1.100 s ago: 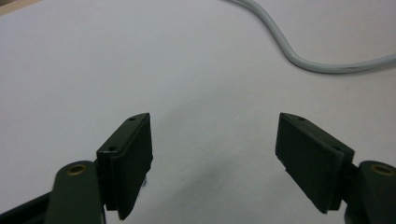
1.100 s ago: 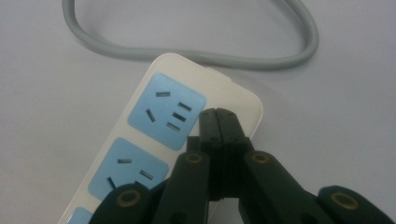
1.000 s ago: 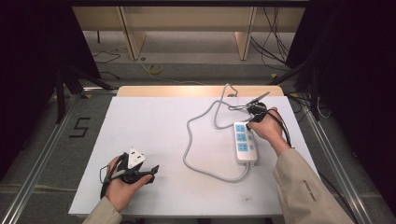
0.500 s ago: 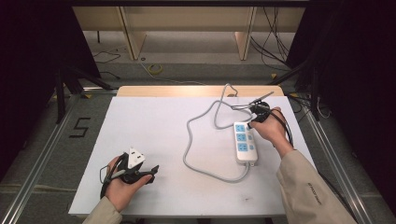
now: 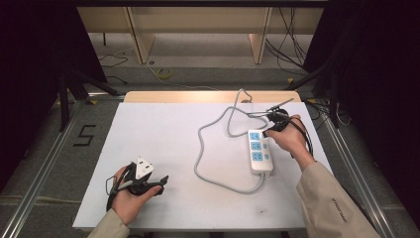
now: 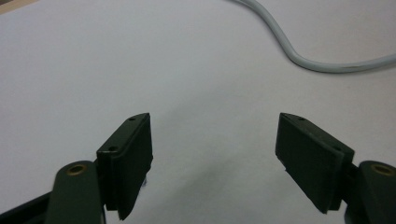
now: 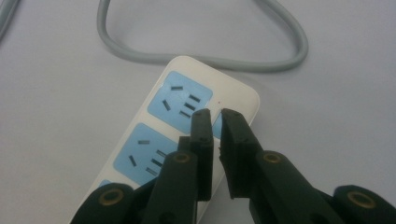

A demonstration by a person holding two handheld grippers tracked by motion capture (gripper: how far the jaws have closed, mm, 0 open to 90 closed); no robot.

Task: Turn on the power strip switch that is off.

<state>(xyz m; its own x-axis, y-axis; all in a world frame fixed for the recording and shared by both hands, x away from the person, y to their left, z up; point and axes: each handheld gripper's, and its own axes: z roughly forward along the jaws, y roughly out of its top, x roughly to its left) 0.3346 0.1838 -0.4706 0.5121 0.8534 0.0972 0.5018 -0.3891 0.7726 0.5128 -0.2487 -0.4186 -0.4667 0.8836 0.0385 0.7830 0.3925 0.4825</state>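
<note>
Right gripper (image 7: 215,114) over the power strip (image 7: 187,135), fingers nearly together and just starting to part, nothing between. Left gripper (image 6: 215,154) wide, holding nothing. Best to press gently on the switch.

Evenly lit from above on the white table (image 5: 163,148), bright, no glare. Black at both sides and corners of the high view, floor dim beyond. Soft, low-detail high view, slight blockiness. Faint diffuse shadows under the left gripper (image 6: 215,158) jaws in the left gripper view. Near jaws of the right gripper (image 7: 215,121) blurred, power strip (image 7: 187,112) sockets fairly sharp, grey cable (image 7: 205,56) softer toward the top. Mild purple-grey cast.
</note>
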